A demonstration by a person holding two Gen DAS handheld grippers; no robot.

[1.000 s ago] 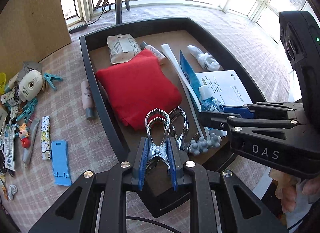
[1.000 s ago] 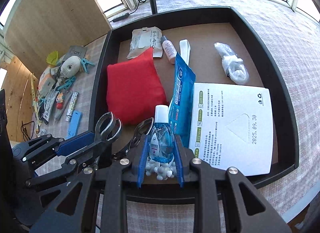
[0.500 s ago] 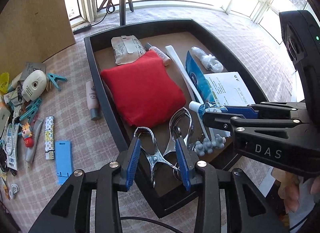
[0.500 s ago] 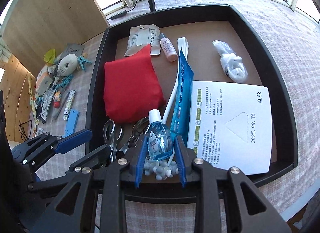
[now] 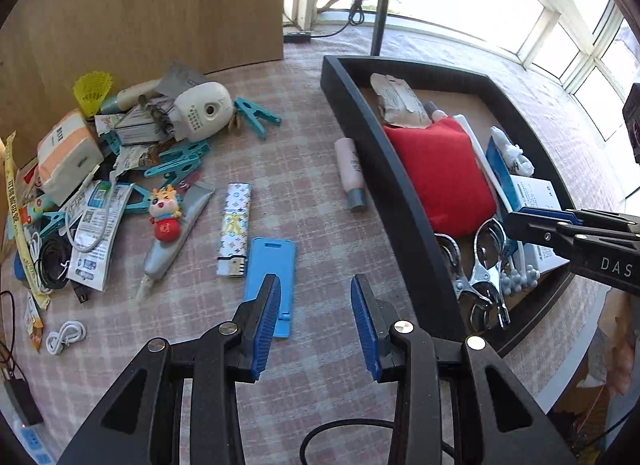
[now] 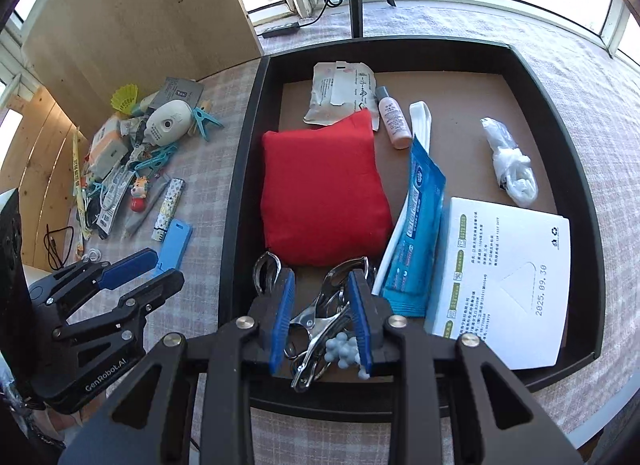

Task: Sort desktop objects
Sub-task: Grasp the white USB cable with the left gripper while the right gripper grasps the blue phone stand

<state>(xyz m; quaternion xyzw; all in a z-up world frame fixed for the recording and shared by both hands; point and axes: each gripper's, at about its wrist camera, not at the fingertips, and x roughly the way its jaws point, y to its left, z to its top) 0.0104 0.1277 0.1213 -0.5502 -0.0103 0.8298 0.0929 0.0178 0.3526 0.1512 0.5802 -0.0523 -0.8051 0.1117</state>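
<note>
Tongs of the left hand [image 5: 314,321] are hanging released over the checked counter [image 5: 312,169], outside the black rectangular tray [image 5: 404,201]; their jaws have just been opening and nothing is lying between them. The flat light-blue plastic stand [image 5: 272,277] is lying just ahead of them, a little toward their left finger, its long axis running nearly along the fingers. I judge it the nearest candidate, and the left hand is clearly nearer than the right. The right tongs [image 6: 320,317] are also released, hovering over the near end of the tray above two shiny metal spring clamps [image 6: 320,313], not pressing on them. The tray is already holding a red fabric cushion [image 6: 324,193], a blue foil pouch [image 6: 420,225], a white printed envelope [image 6: 508,285] and a small pink bottle [image 6: 394,119].
</note>
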